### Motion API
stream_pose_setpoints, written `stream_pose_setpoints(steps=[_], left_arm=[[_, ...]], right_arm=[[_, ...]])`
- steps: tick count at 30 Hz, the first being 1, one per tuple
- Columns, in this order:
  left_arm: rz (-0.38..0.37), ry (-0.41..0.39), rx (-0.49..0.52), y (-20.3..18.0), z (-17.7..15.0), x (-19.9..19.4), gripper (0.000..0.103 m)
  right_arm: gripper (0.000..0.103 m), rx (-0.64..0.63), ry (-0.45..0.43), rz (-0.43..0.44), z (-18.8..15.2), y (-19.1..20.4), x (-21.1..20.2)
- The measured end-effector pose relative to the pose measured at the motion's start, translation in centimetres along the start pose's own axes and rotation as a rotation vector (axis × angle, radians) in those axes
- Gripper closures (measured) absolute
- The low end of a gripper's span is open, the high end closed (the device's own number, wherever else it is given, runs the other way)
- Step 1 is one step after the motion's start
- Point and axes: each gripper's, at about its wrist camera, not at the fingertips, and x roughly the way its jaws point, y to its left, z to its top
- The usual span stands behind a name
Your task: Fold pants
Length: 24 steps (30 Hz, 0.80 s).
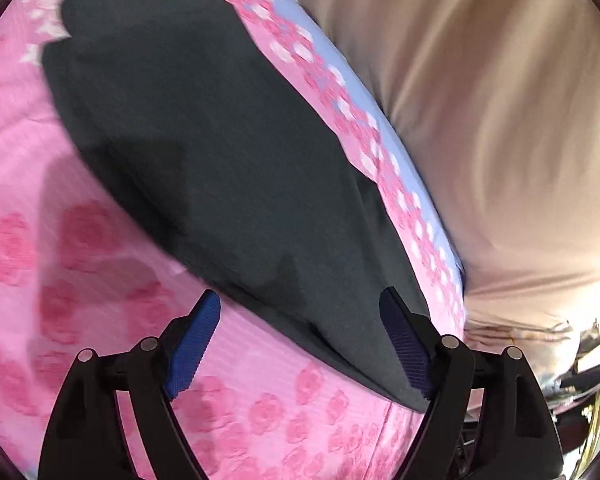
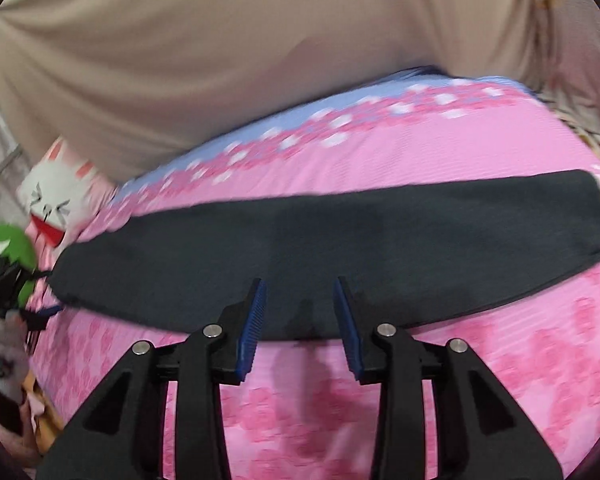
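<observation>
1. The dark grey soft pants lie in a long strip, legs together, on the pink flowery bed sheet.
2. The left gripper is wide and empty; the right gripper is partly apart, empty.
3. Next, I think, grab one end and fold across.
4. A white bunny toy sits near one end.

Bed with pink rose-print cover, dark pants lying flat and lengthwise folded on it
</observation>
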Motion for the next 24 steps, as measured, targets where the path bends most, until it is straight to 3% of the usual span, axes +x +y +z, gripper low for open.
stream_pose_setpoints(steps=[2, 8, 11, 12, 13, 14, 17, 19, 22, 24], left_arm=[[-0.011, -0.002, -0.005, -0.4, 0.1, 0.8, 0.025], [-0.065, 0.047, -0.029, -0.4, 0.0, 2.7, 0.059], [-0.047, 0.101, -0.085, 0.9, 0.1, 4.3, 0.063], [-0.060, 0.096, -0.107, 1.3, 0.2, 4.3, 0.073], [-0.058, 0.099, -0.121, 1.7, 0.3, 4.1, 0.092], [-0.047, 0.087, -0.123, 1.9, 0.2, 3.8, 0.103], [-0.037, 0.061, -0.055, 1.3, -1.1, 1.8, 0.103], [0.008, 0.070, -0.006, 1.4, -2.1, 1.0, 0.103], [0.059, 0.092, -0.004, 2.0, -2.6, 1.4, 0.103], [0.067, 0.065, 0.021, 1.1, -2.9, 0.3, 0.099]], right_arm=[[0.068, -0.003, 0.019, 0.030, -0.4, 1.0, 0.8], [0.067, -0.036, 0.047, 0.060, -1.4, 3.6, 1.9], [0.067, -0.033, 0.058, 0.068, -1.9, 3.9, 2.3], [0.067, -0.030, 0.061, 0.068, -1.9, 3.7, 2.5], [0.067, -0.027, 0.062, 0.068, -1.9, 3.7, 2.6], [0.067, -0.024, 0.062, 0.071, -1.9, 3.6, 2.6], [0.067, -0.032, 0.046, 0.061, -1.7, 3.8, 2.2], [0.067, -0.045, 0.035, 0.058, -1.5, 3.7, 2.0], [0.066, -0.055, 0.045, 0.030, -0.5, 3.6, 2.8], [0.065, -0.086, 0.033, 0.058, 0.7, 4.8, 3.1]])
